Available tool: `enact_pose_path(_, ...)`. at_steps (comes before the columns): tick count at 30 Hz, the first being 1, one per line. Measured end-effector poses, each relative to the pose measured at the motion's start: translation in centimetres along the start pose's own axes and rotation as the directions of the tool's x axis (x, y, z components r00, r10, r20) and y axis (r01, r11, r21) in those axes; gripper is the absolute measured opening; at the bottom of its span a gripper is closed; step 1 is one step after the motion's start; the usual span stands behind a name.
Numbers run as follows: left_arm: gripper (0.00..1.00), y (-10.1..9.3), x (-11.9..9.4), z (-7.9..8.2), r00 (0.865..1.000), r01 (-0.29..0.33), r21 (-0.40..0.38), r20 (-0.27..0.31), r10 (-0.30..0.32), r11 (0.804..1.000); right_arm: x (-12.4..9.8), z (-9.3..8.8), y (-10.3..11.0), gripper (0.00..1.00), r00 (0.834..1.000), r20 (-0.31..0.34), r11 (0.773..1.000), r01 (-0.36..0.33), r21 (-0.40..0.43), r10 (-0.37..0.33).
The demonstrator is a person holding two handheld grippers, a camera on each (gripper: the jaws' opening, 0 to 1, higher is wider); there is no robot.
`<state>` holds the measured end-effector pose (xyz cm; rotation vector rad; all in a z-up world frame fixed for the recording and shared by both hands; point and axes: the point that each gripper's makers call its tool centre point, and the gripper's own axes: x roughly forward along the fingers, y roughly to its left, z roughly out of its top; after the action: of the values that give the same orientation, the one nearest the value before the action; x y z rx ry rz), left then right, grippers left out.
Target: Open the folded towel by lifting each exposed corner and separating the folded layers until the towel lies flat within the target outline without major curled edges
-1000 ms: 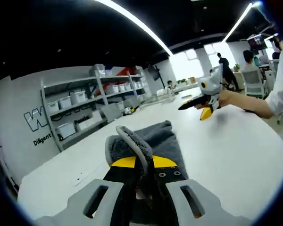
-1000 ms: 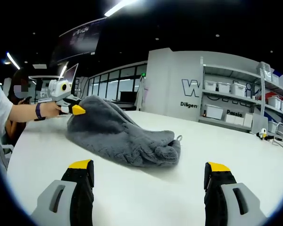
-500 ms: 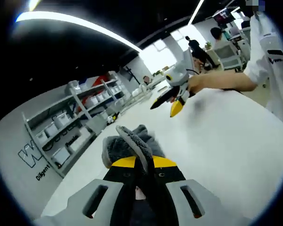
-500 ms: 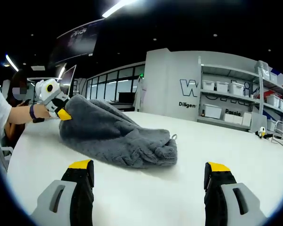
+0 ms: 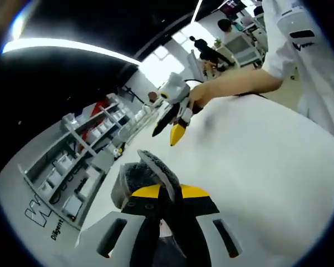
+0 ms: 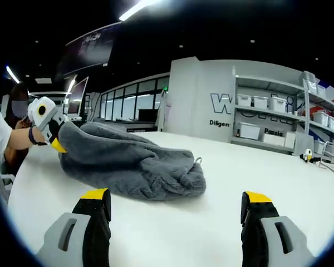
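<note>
Your left gripper (image 5: pixel 168 192) is clenched on a corner of the grey towel (image 6: pixel 131 164), lifted at ten o'clock in the right gripper view. The towel's long axis runs from that corner toward three o'clock across the white table (image 6: pixel 222 222). Your right gripper (image 6: pixel 175 203) hangs spread and empty, near the towel's bunched end.

One grey towel (image 6: pixel 134 165), two grippers (image 6: pixel 177 208) (image 6: pixel 54 139), perhaps four shelf tiers (image 6: pixel 278 125).
</note>
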<state>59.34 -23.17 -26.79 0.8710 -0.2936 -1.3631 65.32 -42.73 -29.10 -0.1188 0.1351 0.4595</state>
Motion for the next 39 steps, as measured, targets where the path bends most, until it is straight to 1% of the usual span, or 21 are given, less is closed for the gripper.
enact_pose_path(4, 0.09, -0.7, 0.3, 0.7, 1.0, 0.015, 0.021, 0.014, -0.015, 1.0, -0.1, 0.0, 0.0, 0.99, 1.0, 0.0, 1.0, 0.002, 0.001, -0.002)
enact_pose_path(10, 0.09, -2.4, 1.0, 1.7, 0.998, 0.054, 0.096, 0.016, -0.056, 0.994, -0.3, 0.0, 0.1, 0.99, 1.0, 0.002, 1.0, 0.002, 0.0, -0.002)
enact_pose_path(14, 0.09, -3.6, 1.6, 2.5, 0.996, 0.081, 0.145, 0.025, -0.086, 0.986, -0.4, 0.3, 1.3, 0.99, 0.999, 0.004, 0.999, -0.035, -0.032, 0.035)
enact_pose_path(16, 0.09, -4.2, 1.9, 3.0, 0.994, 0.096, 0.173, 0.027, -0.102, 0.98, -0.8, -0.1, 2.1, 0.99, 0.998, -0.01, 0.997, -0.061, -0.041, 0.06)
enact_pose_path(18, 0.09, -4.6, 2.0, 3.4, 0.993, 0.104, 0.181, 0.034, -0.112, 0.978, -1.5, -0.8, 2.9, 0.98, 0.995, -0.052, 0.995, -0.083, -0.052, 0.08)
enact_pose_path(19, 0.09, -4.9, 2.1, 3.6, 0.992, 0.113, 0.19, 0.039, -0.123, 0.975, -2.0, -1.4, 3.3, 0.98, 0.992, -0.092, 0.994, -0.092, -0.066, 0.085)
enact_pose_path(20, 0.09, -5.2, 2.2, 3.8, 0.991, 0.119, 0.198, 0.041, -0.13, 0.973, -2.5, -1.6, 3.5, 0.97, 0.99, -0.116, 0.993, -0.09, -0.082, 0.081)
enact_pose_path(21, 0.09, -5.5, 2.4, 4.0, 0.99, 0.125, 0.211, 0.041, -0.136, 0.97, -3.0, -1.7, 3.7, 0.97, 0.988, -0.13, 0.99, -0.093, -0.107, 0.079)
enact_pose_path(22, 0.09, -5.6, 2.4, 4.1, 0.989, 0.128, 0.217, 0.041, -0.14, 0.968, -3.6, -1.6, 4.1, 0.97, 0.987, -0.136, 0.989, -0.095, -0.11, 0.08)
enact_pose_path(24, 0.09, -6.0, 2.7, 4.6, 0.988, 0.133, 0.229, 0.05, -0.148, 0.964, -4.6, -1.4, 4.6, 0.97, 0.987, -0.136, 0.989, -0.098, -0.109, 0.083)
enact_pose_path(27, 0.09, -6.6, 3.1, 5.2, 0.986, 0.138, 0.252, 0.06, -0.157, 0.958, -6.8, -1.0, 5.6, 0.97, 0.989, -0.112, 0.99, -0.109, -0.087, 0.099)
enact_pose_path(33, 0.09, -8.4, 4.2, 6.4, 0.979, 0.166, 0.305, 0.065, -0.195, 0.938, -10.1, -0.9, 6.8, 0.97, 0.988, -0.124, 0.989, -0.106, -0.1, 0.093)
enact_pose_path(34, 0.09, -8.8, 4.4, 6.6, 0.977, 0.175, 0.322, 0.063, -0.206, 0.931, -10.5, -0.7, 6.8, 0.97, 0.988, -0.126, 0.989, -0.106, -0.103, 0.092)
enact_pose_path(35, 0.09, -9.0, 4.6, 6.7, 0.976, 0.178, 0.326, 0.062, -0.209, 0.929, -10.3, -0.4, 6.2, 0.97, 0.988, -0.126, 0.989, -0.107, -0.106, 0.093)
enact_pose_path(37, 0.09, -9.6, 5.1, 7.0, 0.973, 0.19, 0.342, 0.061, -0.223, 0.92, -11.2, 0.0, 6.6, 0.97, 0.987, -0.127, 0.988, -0.109, -0.111, 0.095)
enact_pose_path(39, 0.09, -10.1, 5.6, 7.2, 0.97, 0.199, 0.358, 0.057, -0.234, 0.912, -11.7, 0.6, 6.4, 0.97, 0.986, -0.134, 0.985, -0.113, -0.128, 0.096)
